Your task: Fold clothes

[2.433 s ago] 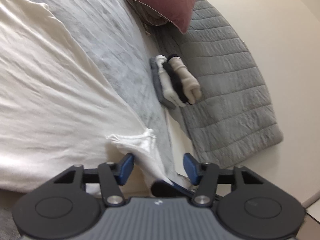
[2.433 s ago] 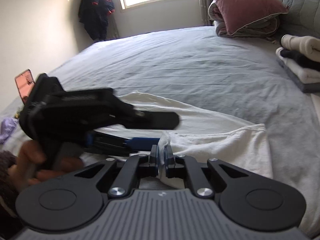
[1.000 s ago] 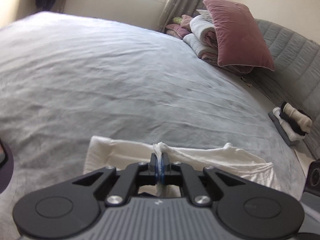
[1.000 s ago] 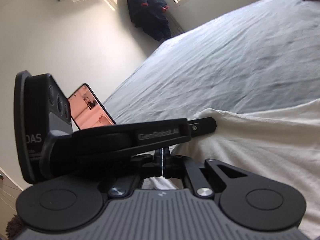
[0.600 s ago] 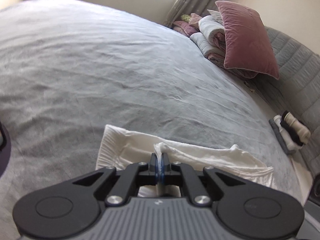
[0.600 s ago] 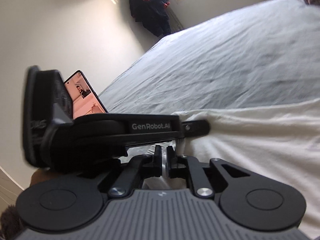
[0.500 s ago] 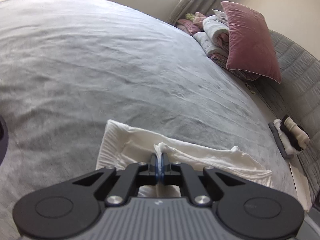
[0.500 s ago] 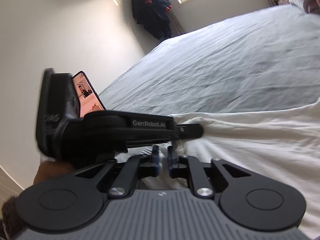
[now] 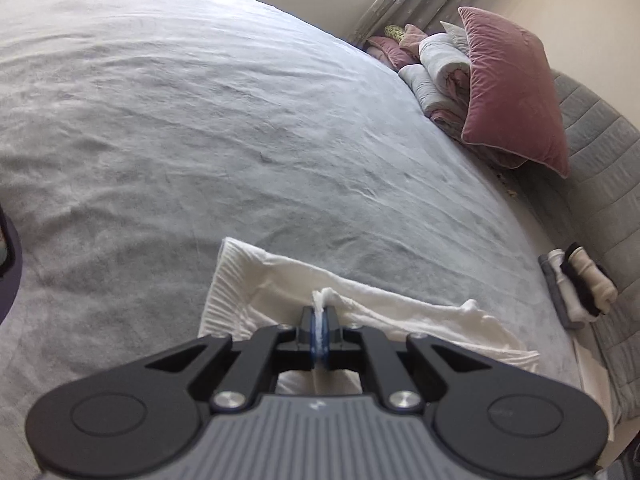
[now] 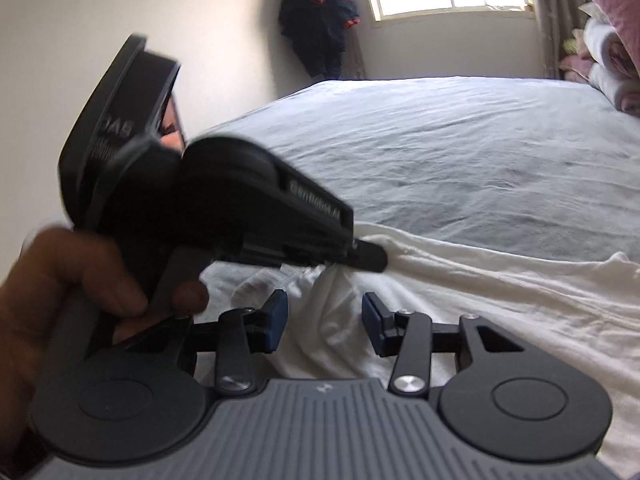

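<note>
A white garment (image 9: pixel 372 308) lies bunched on the grey bed sheet (image 9: pixel 240 120), with a ribbed hem at its left end. My left gripper (image 9: pixel 319 330) is shut on a pinched fold of it. From the right wrist view the left gripper (image 10: pixel 366 258) reaches in from the left, held by a hand (image 10: pixel 60 280), its tip still gripping the white garment (image 10: pixel 480 288). My right gripper (image 10: pixel 324 320) stands open just below that tip. A hanging fold of cloth sits between its blue pads (image 10: pixel 276 322) without being pressed.
A pink pillow (image 9: pixel 512 88) leans on rolled bedding at the bed's far right. A small stack of folded clothes (image 9: pixel 576 288) lies by the grey quilted headboard (image 9: pixel 600 152). A dark jacket (image 10: pixel 320 12) hangs beside the window. A phone's edge (image 9: pixel 6 248) shows at far left.
My right gripper's jaws have opened and let go of the white cloth, and its view has rolled. My left gripper keeps its grip and has barely shifted.
</note>
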`<control>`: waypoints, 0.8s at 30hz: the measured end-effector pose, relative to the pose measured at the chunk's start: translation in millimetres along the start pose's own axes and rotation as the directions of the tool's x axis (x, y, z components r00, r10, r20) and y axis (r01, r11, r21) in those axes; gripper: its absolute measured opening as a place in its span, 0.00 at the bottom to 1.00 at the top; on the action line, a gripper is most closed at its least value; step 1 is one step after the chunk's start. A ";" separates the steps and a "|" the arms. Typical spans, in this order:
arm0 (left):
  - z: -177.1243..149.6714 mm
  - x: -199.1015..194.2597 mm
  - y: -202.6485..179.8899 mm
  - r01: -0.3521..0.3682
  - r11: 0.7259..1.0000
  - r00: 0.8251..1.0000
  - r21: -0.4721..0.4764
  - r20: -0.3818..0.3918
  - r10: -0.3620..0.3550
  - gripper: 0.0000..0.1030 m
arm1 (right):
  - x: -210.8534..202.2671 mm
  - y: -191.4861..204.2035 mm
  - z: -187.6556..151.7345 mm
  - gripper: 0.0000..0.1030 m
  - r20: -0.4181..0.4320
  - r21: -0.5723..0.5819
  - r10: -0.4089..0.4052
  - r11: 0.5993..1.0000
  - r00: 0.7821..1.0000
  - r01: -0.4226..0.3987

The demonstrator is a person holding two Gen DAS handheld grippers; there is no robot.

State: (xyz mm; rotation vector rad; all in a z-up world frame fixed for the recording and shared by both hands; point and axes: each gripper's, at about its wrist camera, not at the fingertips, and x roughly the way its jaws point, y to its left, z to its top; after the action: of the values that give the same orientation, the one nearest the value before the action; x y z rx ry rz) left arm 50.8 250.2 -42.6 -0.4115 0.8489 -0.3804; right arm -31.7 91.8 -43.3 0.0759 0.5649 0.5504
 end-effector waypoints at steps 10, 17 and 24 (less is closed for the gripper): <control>1.1 -3.5 -14.6 -0.039 0.996 0.999 0.075 0.021 0.037 0.02 | 5.4 6.5 -5.8 0.04 -0.005 -0.078 -0.035 0.996 0.999 0.035; 0.8 -17.5 -13.6 -0.065 0.994 0.996 0.082 0.063 0.060 0.03 | 4.0 -18.6 6.0 0.03 0.005 0.145 0.073 0.987 0.997 -0.073; 1.3 -23.5 5.0 -0.117 0.992 0.990 0.039 0.083 0.114 0.03 | 16.9 -11.8 14.1 0.03 0.010 0.204 0.171 0.964 0.985 -0.170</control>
State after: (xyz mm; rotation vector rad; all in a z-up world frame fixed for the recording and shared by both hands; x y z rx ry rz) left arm 38.4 266.0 -29.3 -0.3336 0.7810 -0.2728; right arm -6.7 91.6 -42.2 0.3202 0.6244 0.6590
